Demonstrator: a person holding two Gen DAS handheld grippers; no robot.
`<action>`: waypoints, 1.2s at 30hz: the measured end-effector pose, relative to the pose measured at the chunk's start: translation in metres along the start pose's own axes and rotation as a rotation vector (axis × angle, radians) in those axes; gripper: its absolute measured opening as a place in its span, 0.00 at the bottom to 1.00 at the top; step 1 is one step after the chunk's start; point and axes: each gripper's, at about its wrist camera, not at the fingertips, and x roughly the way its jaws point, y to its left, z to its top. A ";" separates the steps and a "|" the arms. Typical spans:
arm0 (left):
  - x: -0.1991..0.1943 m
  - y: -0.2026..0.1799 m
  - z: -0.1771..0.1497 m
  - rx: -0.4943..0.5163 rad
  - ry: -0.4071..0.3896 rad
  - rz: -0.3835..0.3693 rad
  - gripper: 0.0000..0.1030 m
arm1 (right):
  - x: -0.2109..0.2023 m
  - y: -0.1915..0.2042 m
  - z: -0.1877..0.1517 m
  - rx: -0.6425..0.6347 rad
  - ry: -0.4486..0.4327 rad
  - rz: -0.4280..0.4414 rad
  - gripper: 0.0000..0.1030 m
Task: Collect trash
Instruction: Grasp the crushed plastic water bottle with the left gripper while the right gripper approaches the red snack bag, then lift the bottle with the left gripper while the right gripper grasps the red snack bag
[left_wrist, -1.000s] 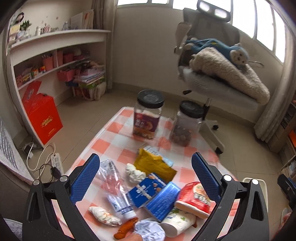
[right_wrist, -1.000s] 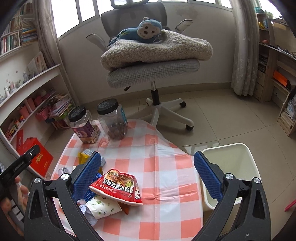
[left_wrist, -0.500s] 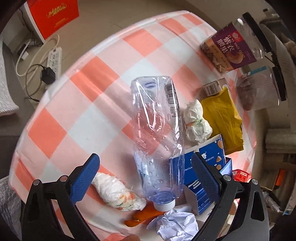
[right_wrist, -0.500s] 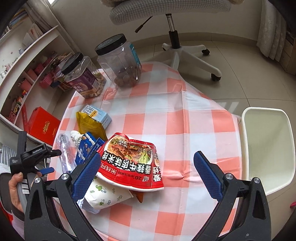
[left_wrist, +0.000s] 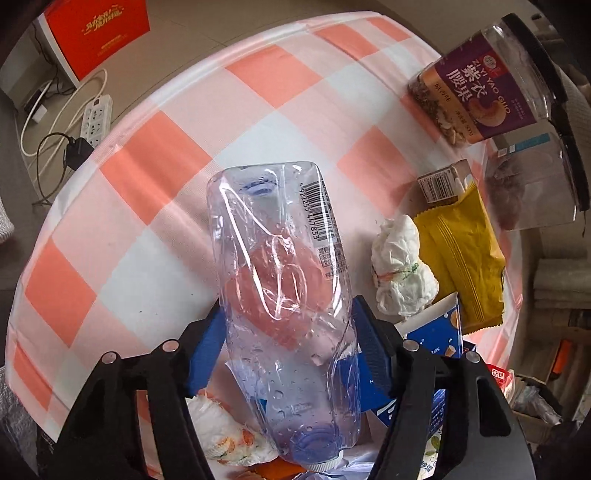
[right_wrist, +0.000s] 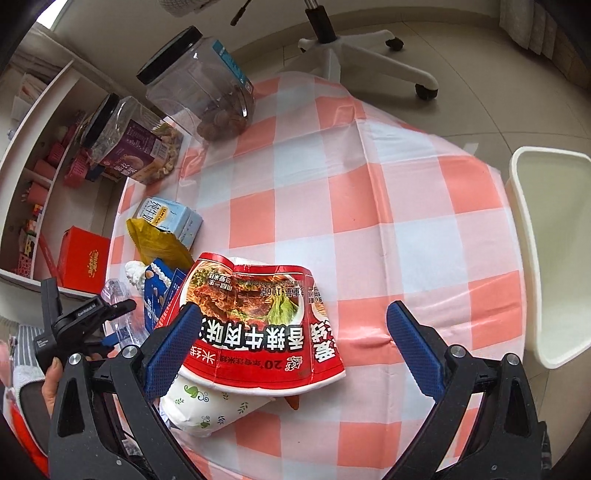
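My left gripper (left_wrist: 286, 343) is shut on a crushed clear plastic bottle (left_wrist: 284, 280), its blue pads pressing both sides near the cap end. The bottle lies on the checked tablecloth (left_wrist: 177, 155). My right gripper (right_wrist: 295, 336) is open above a red noodle cup (right_wrist: 255, 321), one pad over its left edge. A white patterned paper cup (right_wrist: 207, 402) lies under it. The white trash bin (right_wrist: 550, 258) stands off the table's right side. The left gripper (right_wrist: 110, 317) also shows in the right wrist view.
Around the bottle lie crumpled tissues (left_wrist: 400, 266), a yellow wrapper (left_wrist: 465, 254), blue cartons (left_wrist: 439, 339) and a small milk box (right_wrist: 170, 218). Two black-lidded jars (right_wrist: 207, 92) stand at the table's far edge. A chair base (right_wrist: 354, 48) is beyond.
My left gripper closed from wide open onto the bottle. My right gripper moved down and closer to the red noodle cup, still open.
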 end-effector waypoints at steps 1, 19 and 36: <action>-0.003 -0.004 -0.001 0.033 -0.009 0.002 0.63 | 0.004 0.001 0.001 0.009 0.009 0.007 0.93; -0.104 -0.045 -0.044 0.269 -0.244 -0.129 0.61 | 0.034 0.024 0.005 0.021 0.078 0.089 0.93; -0.120 -0.026 -0.050 0.259 -0.236 -0.199 0.61 | 0.058 0.014 -0.016 0.034 0.192 0.244 0.94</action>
